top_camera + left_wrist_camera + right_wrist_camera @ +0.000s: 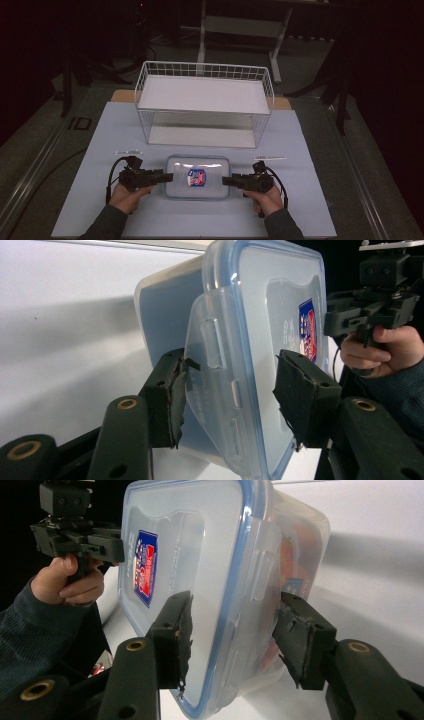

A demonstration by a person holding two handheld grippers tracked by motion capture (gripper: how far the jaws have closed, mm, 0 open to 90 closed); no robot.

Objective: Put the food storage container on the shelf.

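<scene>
Near edge of table: both hands, left gripper and right gripper, pointing inward at opposite short ends of lidded plastic box, long axis running from one gripper to the other, each equally near. Right jaws closed on right end across lid and wall; left jaws straddling left end latch, one pad touching, other apart, not yet clamped. Box contents unclear through cloudy plastic; wire basket beyond, nothing visible on its two shelves.
</scene>
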